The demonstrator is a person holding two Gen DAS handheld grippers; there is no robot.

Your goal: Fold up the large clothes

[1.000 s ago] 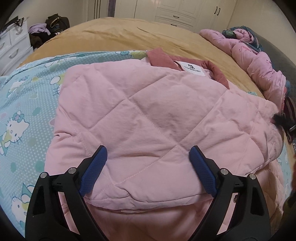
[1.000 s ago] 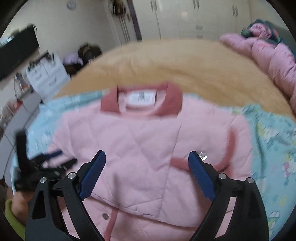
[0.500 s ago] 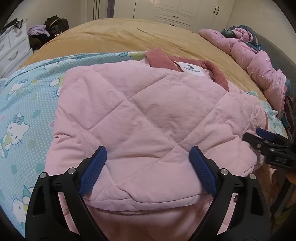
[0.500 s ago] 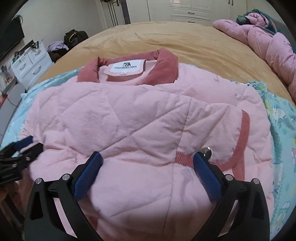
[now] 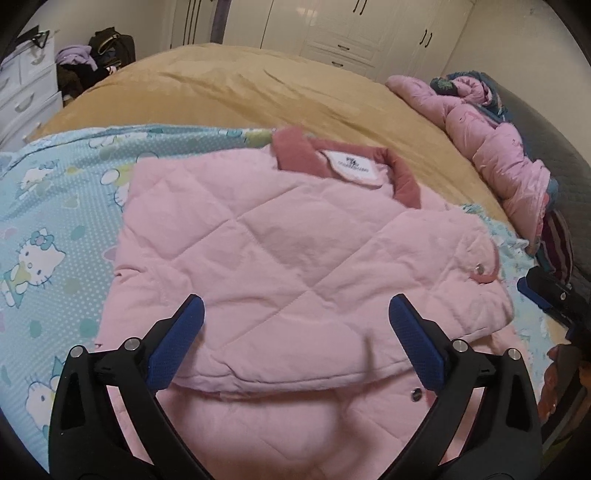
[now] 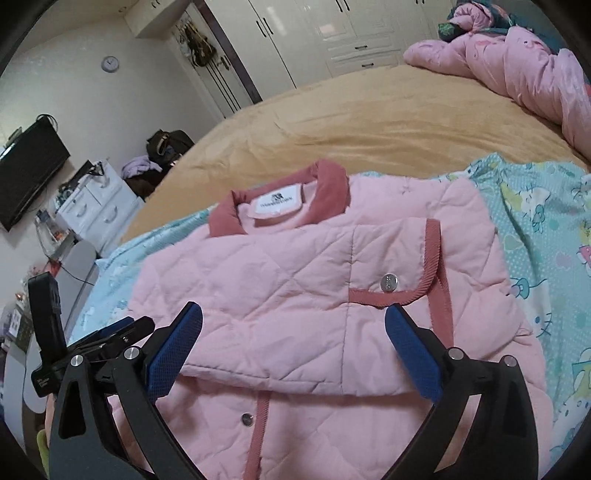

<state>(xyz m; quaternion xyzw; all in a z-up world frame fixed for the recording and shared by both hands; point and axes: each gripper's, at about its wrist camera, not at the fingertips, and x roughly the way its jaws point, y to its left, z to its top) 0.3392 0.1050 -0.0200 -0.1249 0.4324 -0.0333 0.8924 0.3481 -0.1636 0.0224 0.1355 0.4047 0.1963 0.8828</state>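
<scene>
A pink quilted jacket (image 5: 288, 258) with a dark rose collar and white label lies on the bed, its sleeves folded across the front; it also shows in the right wrist view (image 6: 295, 295). My left gripper (image 5: 295, 332) is open and empty, held just above the jacket's near part. My right gripper (image 6: 293, 339) is open and empty above the folded sleeve cuff with its snap button (image 6: 388, 283). Each gripper appears at the edge of the other's view, the right one (image 5: 546, 295) and the left one (image 6: 110, 336).
The jacket rests on a light blue cartoon-print sheet (image 5: 55, 229) over a tan bedspread (image 5: 258, 88). A bunched pink puffy garment (image 5: 491, 147) lies at the far right. White drawers (image 6: 96, 210) and wardrobes (image 6: 332, 33) stand beyond the bed.
Both grippers have pulled back and risen from the jacket. The right gripper has moved away from the jacket's right edge. The folded sleeves lie flat on the jacket.
</scene>
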